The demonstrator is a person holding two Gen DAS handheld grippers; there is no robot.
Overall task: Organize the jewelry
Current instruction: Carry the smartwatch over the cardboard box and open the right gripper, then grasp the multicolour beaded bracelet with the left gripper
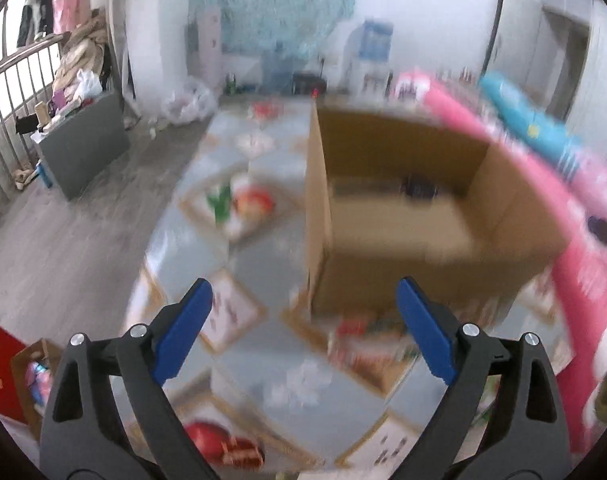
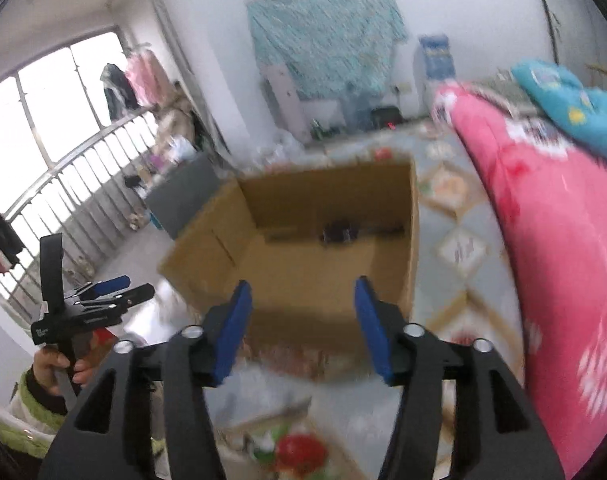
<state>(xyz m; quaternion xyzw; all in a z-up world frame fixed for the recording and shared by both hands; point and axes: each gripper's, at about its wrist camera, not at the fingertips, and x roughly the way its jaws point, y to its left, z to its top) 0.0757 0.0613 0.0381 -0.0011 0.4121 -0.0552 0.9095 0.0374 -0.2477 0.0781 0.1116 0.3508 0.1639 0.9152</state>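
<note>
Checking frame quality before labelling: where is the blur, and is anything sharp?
Left wrist: cardboard box and patterned tablecloth smeared; blue fingers crisp. Right wrist: box and pink bedding blurred, window blown out, fisheye curves the railing.

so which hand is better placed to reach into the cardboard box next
Right, probably. The right tool is open and faces the cardboard box squarely; the left tool is open too, but the box sits off to its right.
</note>
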